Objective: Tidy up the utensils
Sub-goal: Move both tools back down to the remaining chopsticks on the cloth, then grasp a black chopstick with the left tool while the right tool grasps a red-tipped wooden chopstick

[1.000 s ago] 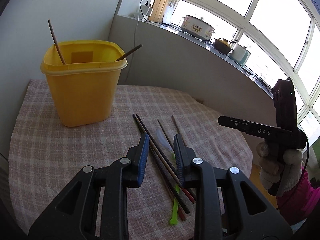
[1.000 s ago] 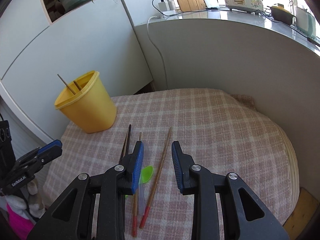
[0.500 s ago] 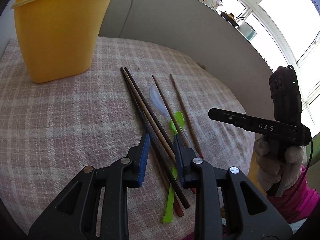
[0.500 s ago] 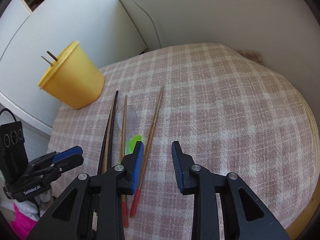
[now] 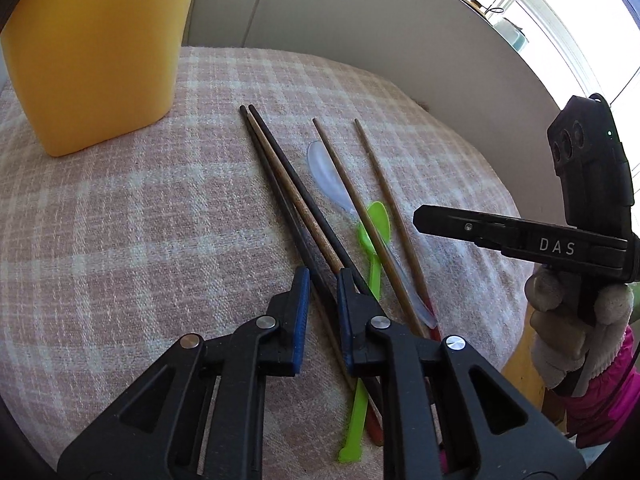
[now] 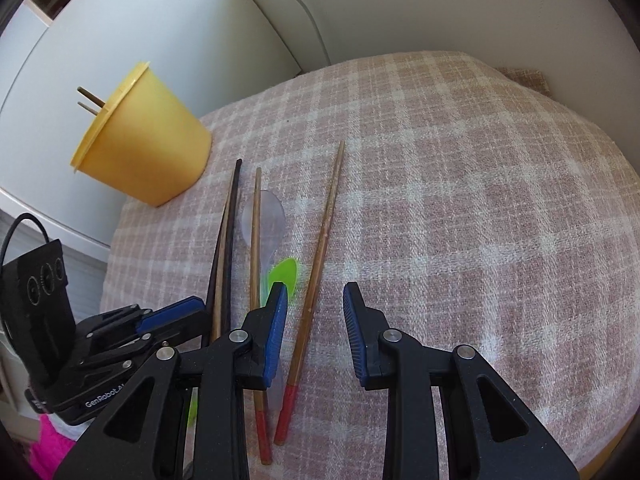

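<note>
Both grippers lowered toward dark wooden chopsticks on checked cloth. My left gripper jaws just narrowed, straddling them, not yet pinching; right gripper spread. Next: clamp, lift into yellow plastic tub.

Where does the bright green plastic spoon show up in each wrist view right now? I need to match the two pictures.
Left wrist view: the bright green plastic spoon lies right of centre, bowl away from the camera, handle running toward the bottom edge.
Right wrist view: only its bowl shows clearly, left of centre, just above a blue pad.
Shared landmark: the yellow plastic tub, upper left in both.
</note>
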A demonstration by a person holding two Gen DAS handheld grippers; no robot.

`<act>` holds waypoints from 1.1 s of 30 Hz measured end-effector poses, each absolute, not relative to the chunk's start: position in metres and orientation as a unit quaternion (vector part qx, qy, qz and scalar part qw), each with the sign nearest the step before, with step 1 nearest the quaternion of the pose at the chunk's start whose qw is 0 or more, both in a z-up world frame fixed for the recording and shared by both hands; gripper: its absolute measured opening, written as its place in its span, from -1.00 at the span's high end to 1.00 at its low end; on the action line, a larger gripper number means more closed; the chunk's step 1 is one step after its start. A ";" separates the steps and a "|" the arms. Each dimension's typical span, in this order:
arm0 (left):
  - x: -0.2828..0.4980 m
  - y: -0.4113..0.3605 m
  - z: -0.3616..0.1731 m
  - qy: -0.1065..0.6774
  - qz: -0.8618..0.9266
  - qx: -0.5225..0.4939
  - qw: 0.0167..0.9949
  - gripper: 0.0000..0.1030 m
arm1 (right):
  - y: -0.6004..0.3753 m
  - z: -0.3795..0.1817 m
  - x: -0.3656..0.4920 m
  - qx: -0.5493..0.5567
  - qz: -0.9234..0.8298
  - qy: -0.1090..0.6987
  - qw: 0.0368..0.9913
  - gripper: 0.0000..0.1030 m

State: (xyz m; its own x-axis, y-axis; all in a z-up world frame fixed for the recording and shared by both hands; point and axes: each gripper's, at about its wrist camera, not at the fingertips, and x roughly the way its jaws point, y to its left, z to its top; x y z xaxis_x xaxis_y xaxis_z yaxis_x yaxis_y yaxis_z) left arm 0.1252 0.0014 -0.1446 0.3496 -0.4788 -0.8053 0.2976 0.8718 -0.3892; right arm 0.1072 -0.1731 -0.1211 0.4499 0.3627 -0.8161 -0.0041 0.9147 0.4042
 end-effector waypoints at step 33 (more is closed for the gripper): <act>0.153 0.005 -0.146 0.525 -0.194 -0.028 0.829 0.84 | -0.097 -0.144 0.142 0.090 0.080 0.552 0.825 0.81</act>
State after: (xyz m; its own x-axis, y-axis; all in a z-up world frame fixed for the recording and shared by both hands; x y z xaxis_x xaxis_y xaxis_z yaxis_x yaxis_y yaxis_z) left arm 0.1534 0.0052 -0.1455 0.3746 -0.3511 -0.8582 0.2914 0.9232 -0.2505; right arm 0.1416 -0.0972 -0.1445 0.3770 0.2310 -0.8969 -0.0321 0.9711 0.2366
